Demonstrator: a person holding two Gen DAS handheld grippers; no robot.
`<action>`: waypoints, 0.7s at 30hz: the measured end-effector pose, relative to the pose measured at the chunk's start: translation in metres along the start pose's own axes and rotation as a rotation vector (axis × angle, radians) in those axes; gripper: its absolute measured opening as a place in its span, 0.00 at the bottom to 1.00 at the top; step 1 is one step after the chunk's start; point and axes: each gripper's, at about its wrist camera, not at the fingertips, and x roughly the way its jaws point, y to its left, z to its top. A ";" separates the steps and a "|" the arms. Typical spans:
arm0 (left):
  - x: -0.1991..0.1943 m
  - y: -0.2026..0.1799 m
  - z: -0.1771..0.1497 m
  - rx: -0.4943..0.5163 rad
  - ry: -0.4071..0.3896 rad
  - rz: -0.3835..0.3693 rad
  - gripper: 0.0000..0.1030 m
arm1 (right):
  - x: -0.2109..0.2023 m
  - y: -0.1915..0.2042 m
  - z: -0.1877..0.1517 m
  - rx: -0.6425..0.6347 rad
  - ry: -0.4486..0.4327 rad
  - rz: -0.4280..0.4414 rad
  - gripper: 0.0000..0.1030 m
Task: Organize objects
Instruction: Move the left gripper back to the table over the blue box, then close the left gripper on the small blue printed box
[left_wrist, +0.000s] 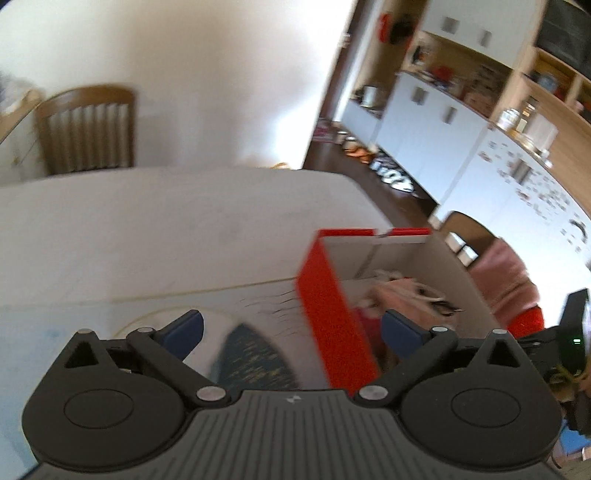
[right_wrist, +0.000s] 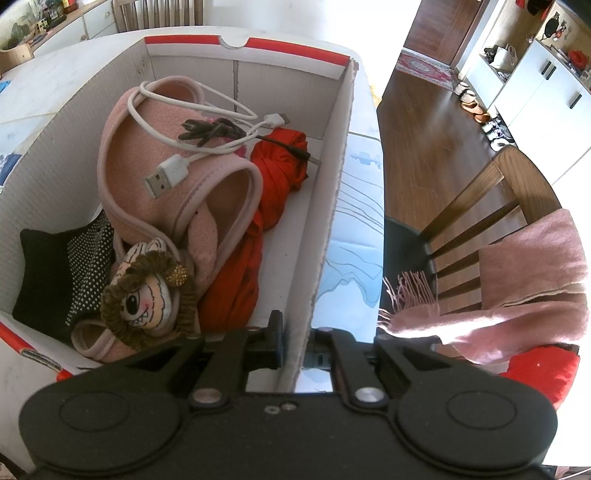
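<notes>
Left gripper was spread wide, nothing held; right gripper was clamped on box wall.

A: Where does the left wrist view look from?
B: Low over the table, angled down, the red box at lower right.
A: And the right wrist?
B: Steeply down, close above the same box, its wall at bottom centre

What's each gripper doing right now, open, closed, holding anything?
Left gripper: open wide, empty.
Right gripper: closed on the white wall of the red-trimmed cardboard box.
</notes>
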 end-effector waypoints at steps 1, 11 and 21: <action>0.001 0.008 -0.004 -0.018 -0.001 0.008 1.00 | 0.001 0.001 0.000 -0.001 0.001 -0.001 0.07; 0.031 0.079 -0.041 -0.174 0.071 0.135 1.00 | 0.001 0.003 0.002 -0.013 0.010 -0.013 0.08; 0.069 0.100 -0.061 -0.135 0.167 0.251 1.00 | 0.001 0.005 0.003 -0.013 0.014 -0.017 0.09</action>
